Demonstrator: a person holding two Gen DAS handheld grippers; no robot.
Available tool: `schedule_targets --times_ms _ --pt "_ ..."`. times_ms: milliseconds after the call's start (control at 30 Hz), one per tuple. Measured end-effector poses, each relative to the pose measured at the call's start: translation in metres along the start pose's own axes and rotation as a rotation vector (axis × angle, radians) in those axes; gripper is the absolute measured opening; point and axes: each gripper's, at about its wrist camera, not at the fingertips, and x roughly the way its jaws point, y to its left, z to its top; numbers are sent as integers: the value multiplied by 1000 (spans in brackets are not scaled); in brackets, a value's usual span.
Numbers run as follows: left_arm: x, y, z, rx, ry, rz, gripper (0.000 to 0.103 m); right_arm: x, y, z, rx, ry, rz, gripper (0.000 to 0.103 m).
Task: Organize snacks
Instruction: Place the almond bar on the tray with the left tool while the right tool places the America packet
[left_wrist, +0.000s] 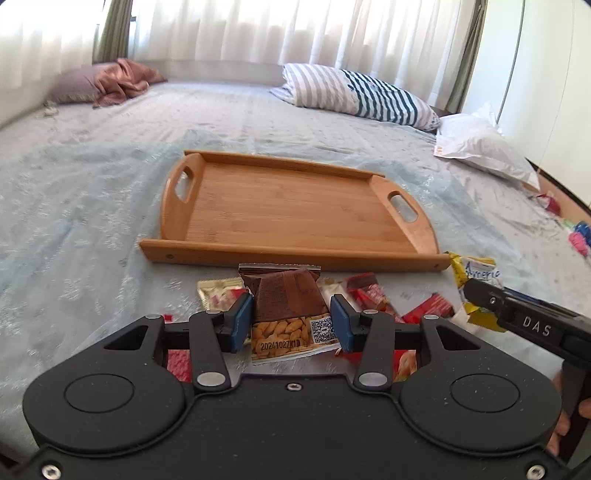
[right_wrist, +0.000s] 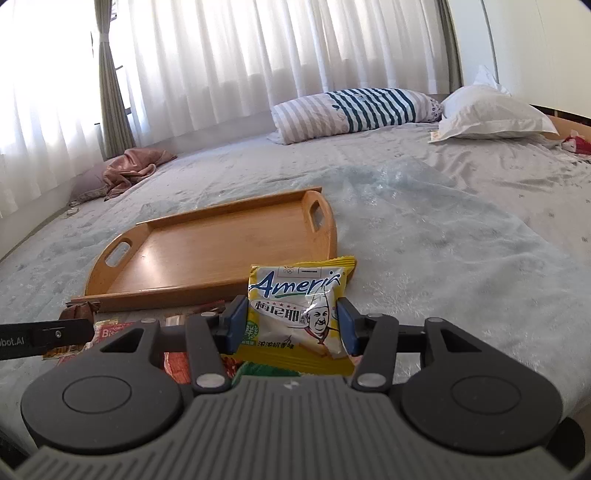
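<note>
While each gripper squeezes a snack, left gripper (left_wrist: 291, 321) on the brown pack (left_wrist: 286, 299), right gripper (right_wrist: 291, 325) on the yellow pack (right_wrist: 299, 314), both probably need lifting into the tray (left_wrist: 295, 206) just ahead.

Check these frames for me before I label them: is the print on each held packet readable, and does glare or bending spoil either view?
Left wrist: the brown packet shows a sharp date code and QR; curtains blow out white; the tray edges bow from the fisheye. Right wrist: the yellow packet reads clearly; a sheen lies on the tray floor; the corners go dark.
</note>
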Motion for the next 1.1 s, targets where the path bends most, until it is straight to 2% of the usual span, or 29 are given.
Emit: schedule_targets --times_ms 167,567,733,900,1100 --pt "17 2 35 11 -2 -17 44 17 1 23 -12 8 56 54" --pt "76 -13 117 24 20 -44 44 72 3 81 -50 28 112 54" --pt "117 -18 150 34 44 -33 44 109 1 102 -61 43 122 54" --pt "172 -17 176 -3 113 -46 44 157 1 117 -89 97 139 54" --pt "234 -19 186 14 183 -19 44 208 -3 118 -132 165 155 55"
